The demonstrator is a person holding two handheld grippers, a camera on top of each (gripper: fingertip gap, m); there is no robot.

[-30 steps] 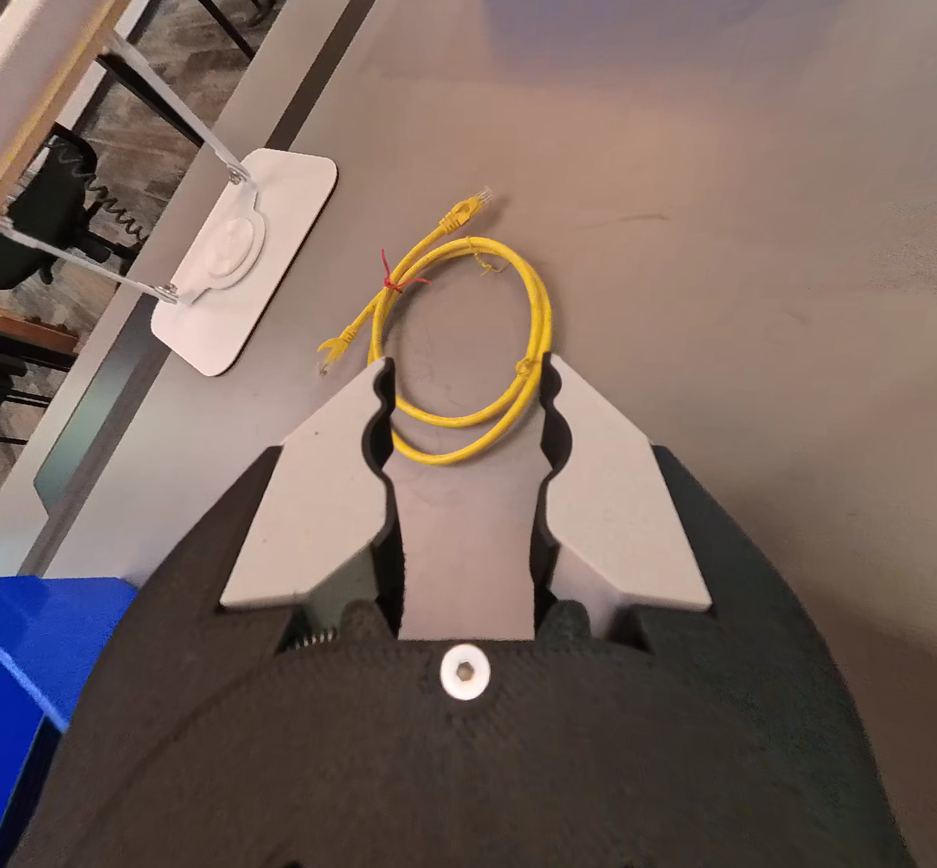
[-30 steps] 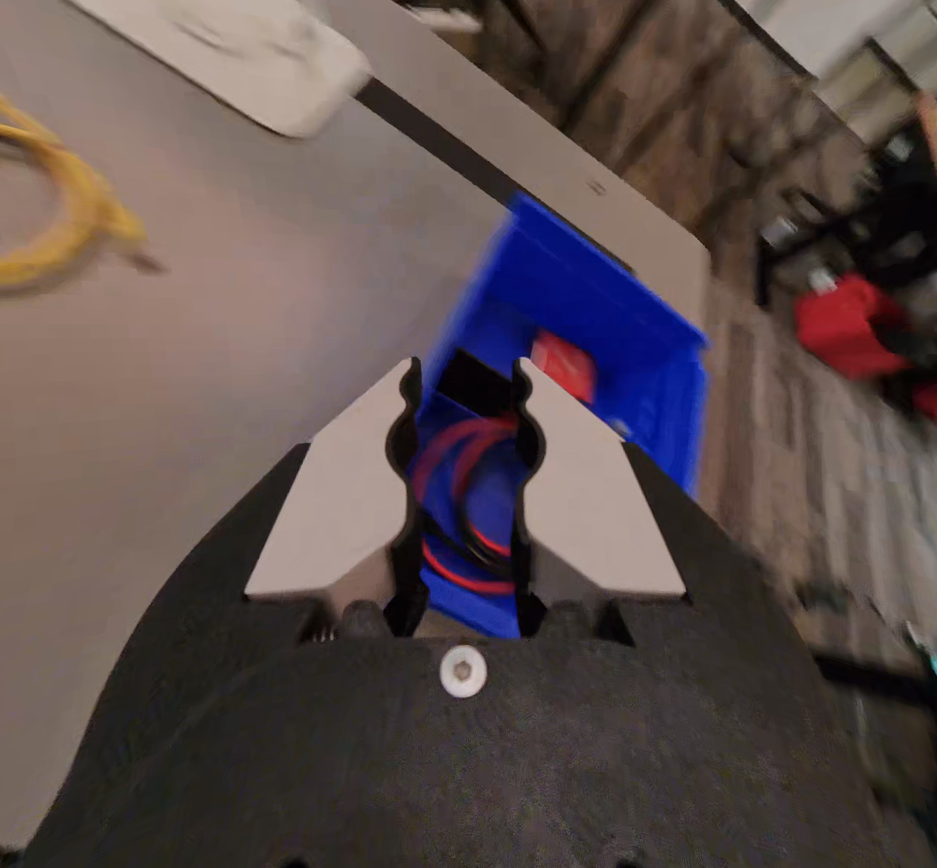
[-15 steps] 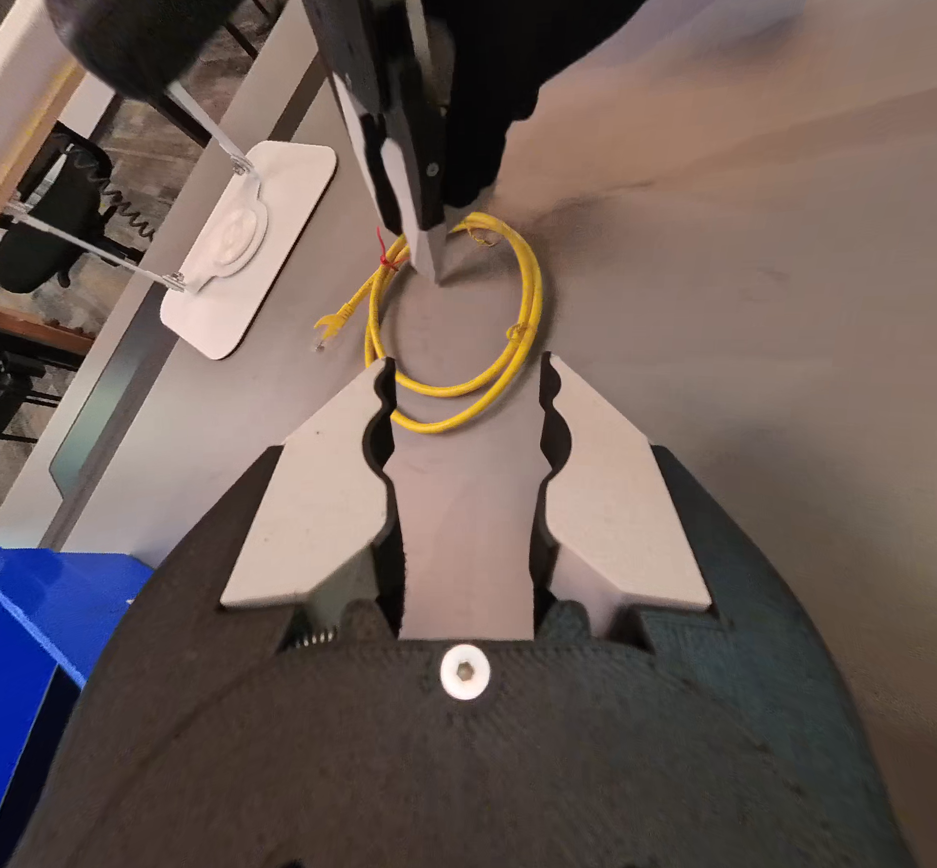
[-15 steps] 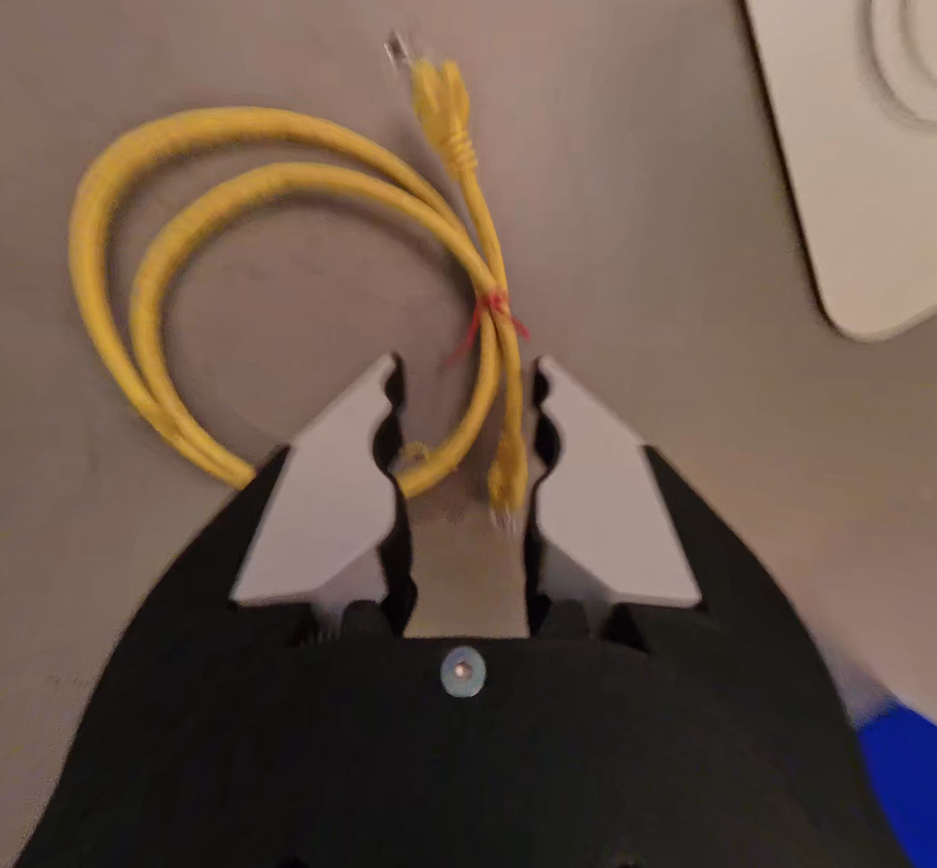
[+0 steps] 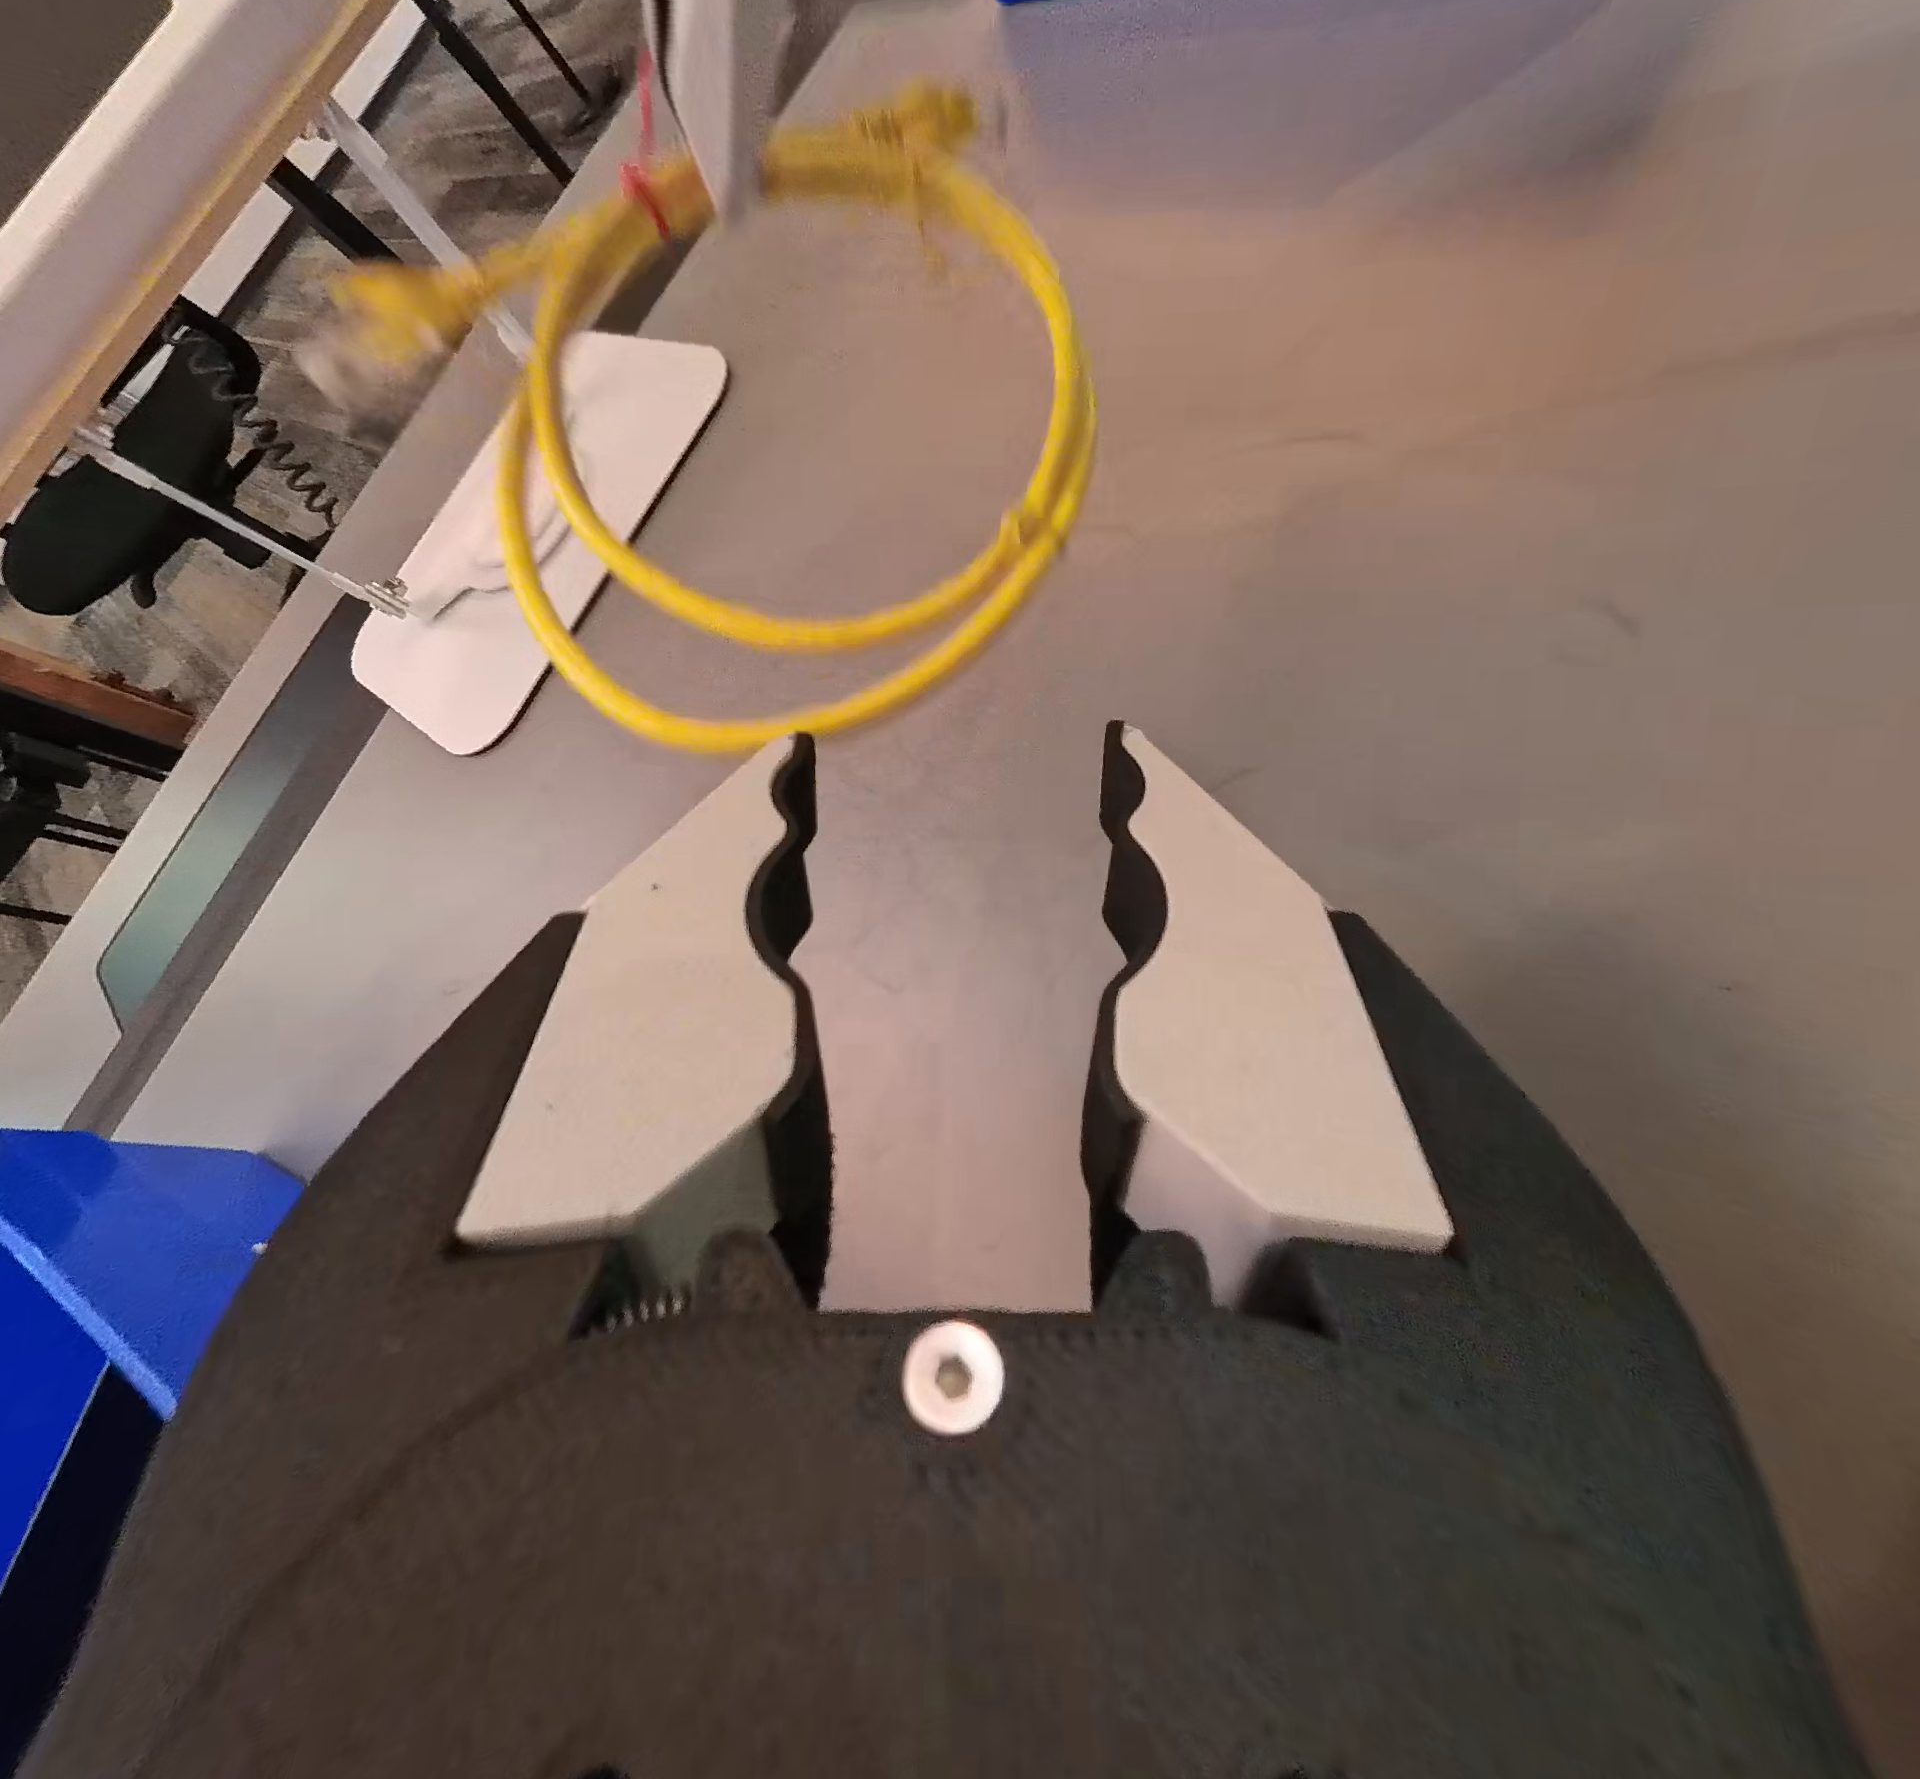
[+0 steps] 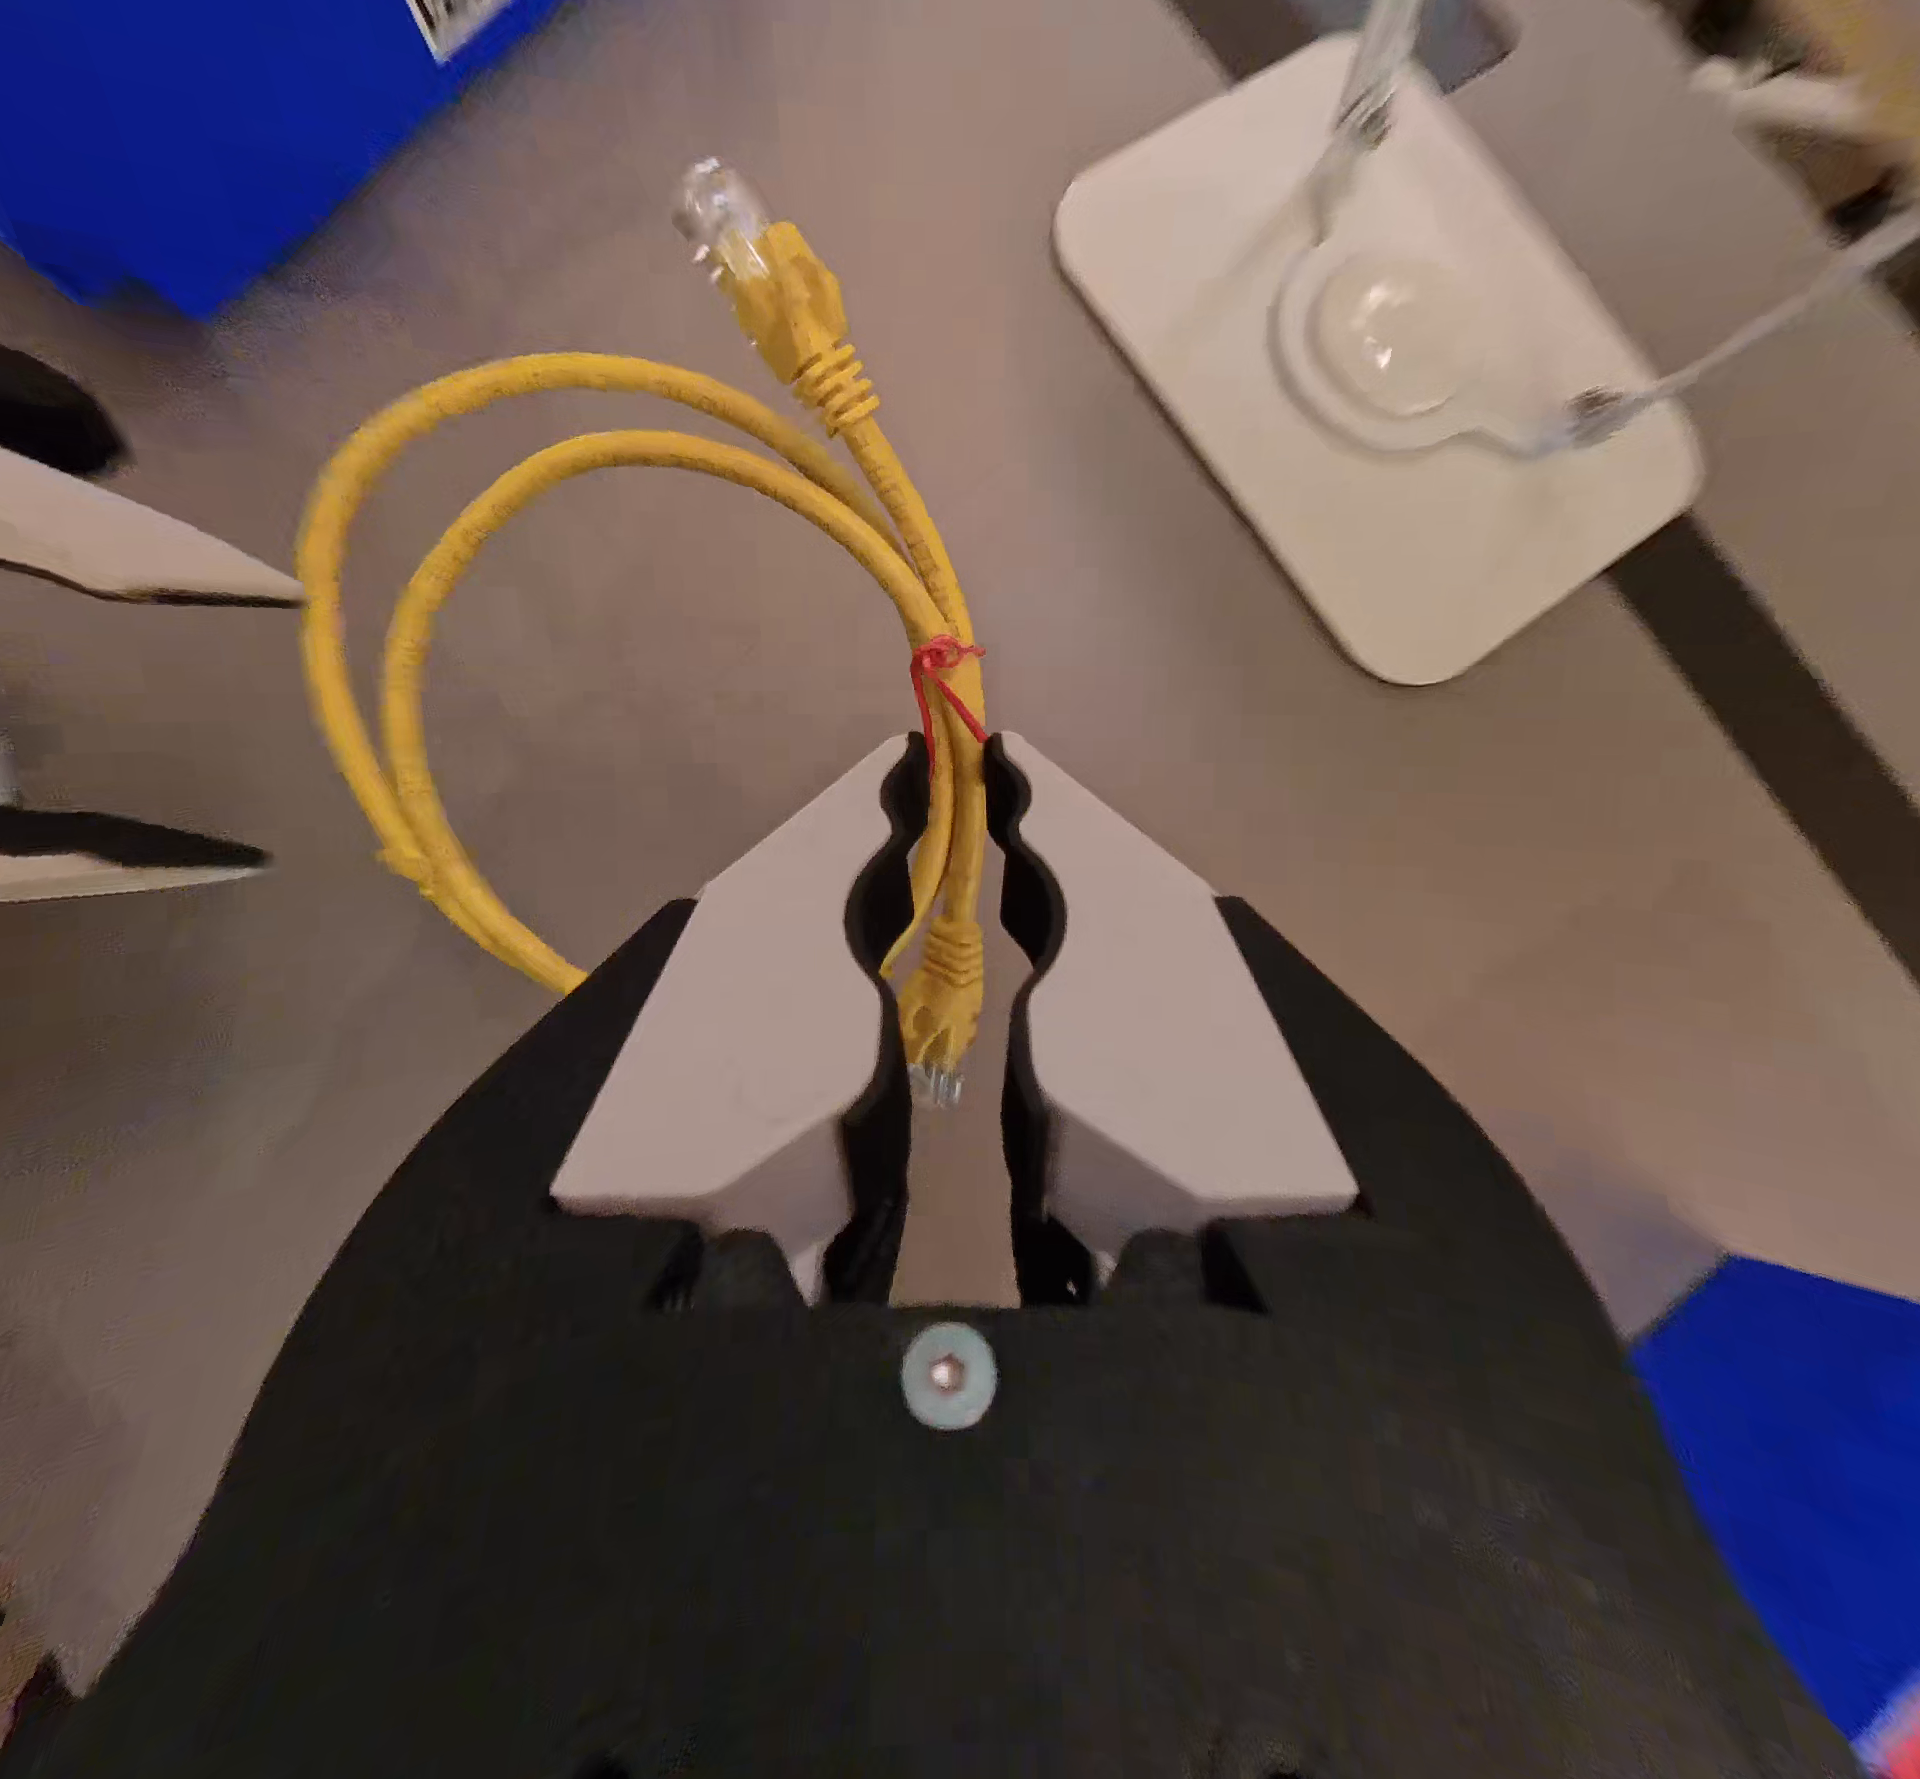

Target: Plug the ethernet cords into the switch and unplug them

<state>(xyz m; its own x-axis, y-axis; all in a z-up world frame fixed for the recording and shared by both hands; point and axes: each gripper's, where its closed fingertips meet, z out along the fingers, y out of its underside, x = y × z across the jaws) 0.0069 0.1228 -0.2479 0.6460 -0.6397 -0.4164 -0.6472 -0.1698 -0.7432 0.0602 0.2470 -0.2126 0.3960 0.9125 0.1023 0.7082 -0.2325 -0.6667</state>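
Right gripper (image 6: 948,742) clamped on yellow ethernet cord (image 6: 436,586), fingers (image 6: 1132,991) narrow, pinching the doubled strands just below the red twist tie (image 6: 940,664). 1 plug (image 6: 940,1012) sits back between the fingers toward 6 o'clock; other plug (image 6: 774,275) sticks out free toward 11 o'clock. Coil loops off to 9 o'clock, hanging clear of the grey counter (image 6: 1195,846). Grip near the tie probably chosen so both strands lift as 1 bundle.

Left gripper (image 5: 956,742) empty, fingers (image 5: 665,1023) wide apart, hovering over counter (image 5: 1455,586) with nothing between them. Cord (image 5: 1060,441) seen in left view at 12 o'clock, lifted and blurred, held by the right gripper's fingers (image 5: 727,67) coming in from the top. Likely staged open to take a plug end or pull off the tie.

White lamp base (image 6: 1382,347) at 1 o'clock in right view, on counter near the edge. Blue bin (image 6: 208,15) at 11 o'clock, second blue bin (image 6: 1787,1480) at 4 o'clock. No switch visible in either view. Cord still tied, so judged early: untie or uncoil needed before any plugging. Risk: plug inside the fingers hard to reach without regrasp.
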